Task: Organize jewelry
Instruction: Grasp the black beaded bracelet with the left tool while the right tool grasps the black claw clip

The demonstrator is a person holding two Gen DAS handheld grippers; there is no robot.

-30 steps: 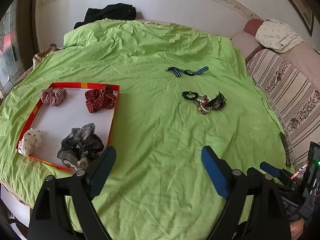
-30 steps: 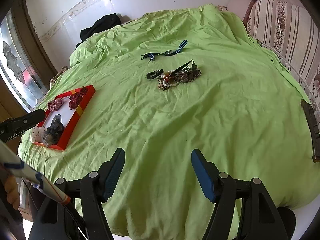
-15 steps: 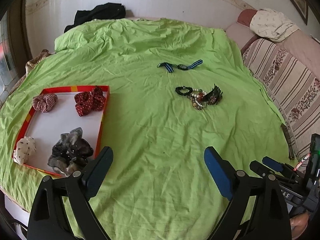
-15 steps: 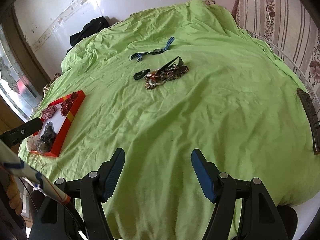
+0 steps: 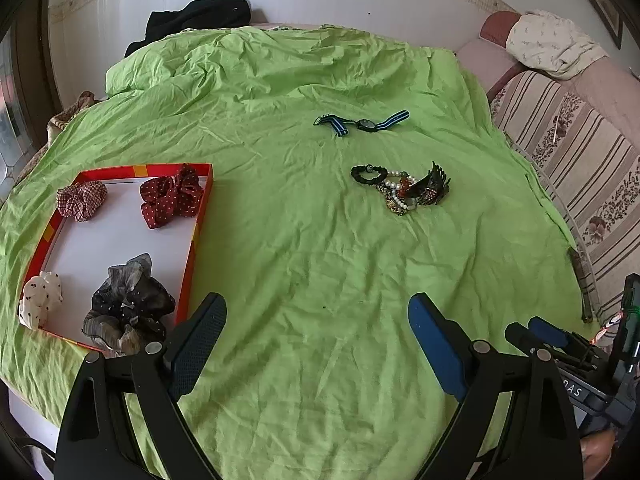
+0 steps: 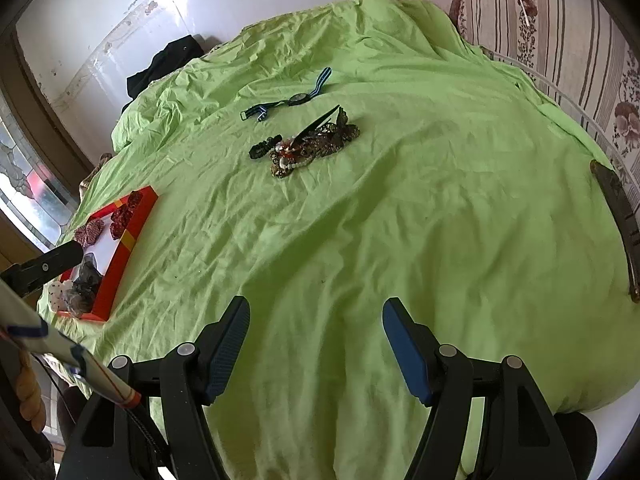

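Blue-padded fingers fill the bottom of both views: the left gripper point(image 5: 316, 336) and the right gripper point(image 6: 316, 344) each hang over bare green bedsheet point(image 5: 312, 264) with their fingers spread wide, holding nothing and touching nothing. Just up and left of the left gripper, at the lower left of its frame, sits the red-rimmed tray point(image 5: 202, 208) with four fabric scrunchies on its white floor, the grey one point(image 5: 128, 312) nearest the tool. Farther up, right of centre in the left view and above centre in the right view, lies the jewelry pile point(image 5: 404, 188) point(image 6: 308, 144): a black bracelet, pearl beads and a dark winged clip tangled together, its long axis running roughly left to right across the frame. Beyond that, still higher in the frame, the blue-striped watch point(image 5: 362, 122) point(image 6: 290, 100) is stretched out flat, its strap also running crosswise. Both pieces are well apart from the tray and from either tool. Judging by the views, the pile lies almost straight ahead of the right gripper and slightly to the right of the left one, so the right looks better placed to reach it, while the left sits beside the tray. The crosswise lie of the pile suggests a forward reach would close across its narrow width. At the far edge a black garment point(image 5: 200, 16) rests against the wall.
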